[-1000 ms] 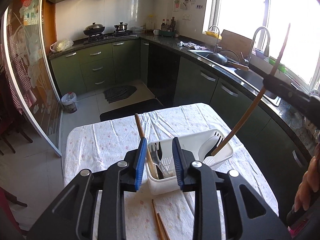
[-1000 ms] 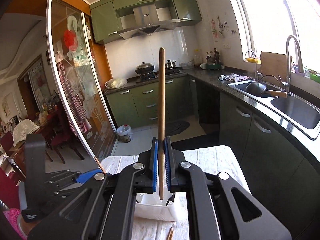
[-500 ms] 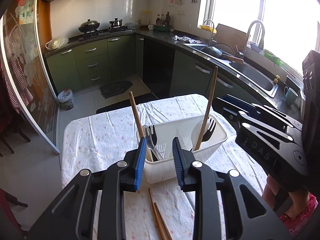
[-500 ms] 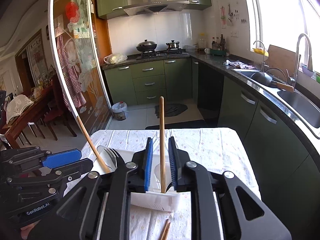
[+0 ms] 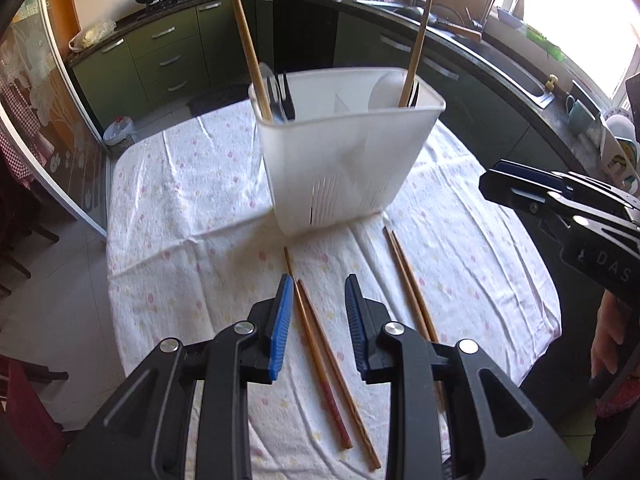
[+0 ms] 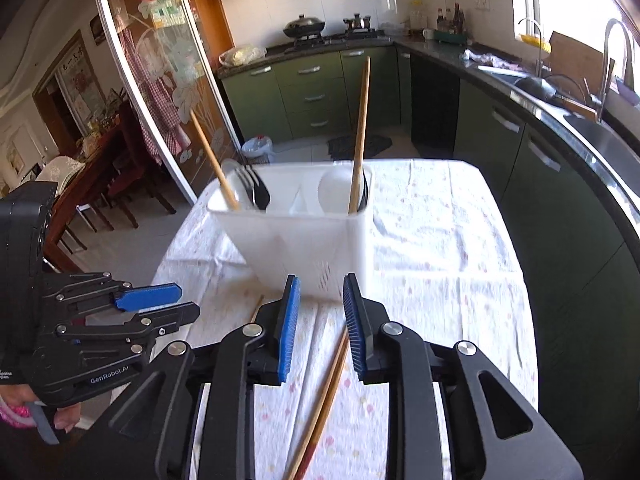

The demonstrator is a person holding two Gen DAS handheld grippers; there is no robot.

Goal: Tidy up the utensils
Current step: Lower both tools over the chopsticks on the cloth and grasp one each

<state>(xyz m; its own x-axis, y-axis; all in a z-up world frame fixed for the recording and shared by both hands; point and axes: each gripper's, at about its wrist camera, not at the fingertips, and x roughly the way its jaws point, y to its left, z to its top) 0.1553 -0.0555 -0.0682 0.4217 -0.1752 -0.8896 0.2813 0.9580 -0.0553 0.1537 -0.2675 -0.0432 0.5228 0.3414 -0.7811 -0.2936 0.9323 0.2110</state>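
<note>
A white utensil holder point(image 5: 348, 160) point(image 6: 304, 236) stands on the flowered tablecloth. In it are two wooden-handled utensils point(image 5: 246, 44) point(image 5: 418, 40), dark forks point(image 5: 282, 94) and a white spoon point(image 5: 384, 88). Two pairs of wooden chopsticks lie on the cloth in front of it. My left gripper point(image 5: 316, 312) is open and tilted down over the left pair point(image 5: 320, 344). My right gripper point(image 6: 320, 312) is open over the right pair point(image 6: 326, 396) point(image 5: 408, 280), with nothing pressed between its pads. Each gripper shows in the other's view point(image 5: 520, 190) point(image 6: 148, 296).
The table point(image 5: 168, 208) ends in drops on all sides. Green cabinets point(image 6: 308, 92) and a counter with a sink point(image 6: 600, 136) run along the back and right. A glass door point(image 6: 160, 80) and dining chairs are at the left. A person's hands hold the grippers' handles.
My right gripper let go of the wooden-handled utensil, which now stands in the holder's right compartment. Both grippers came down and tipped forward over the chopsticks on the cloth.
</note>
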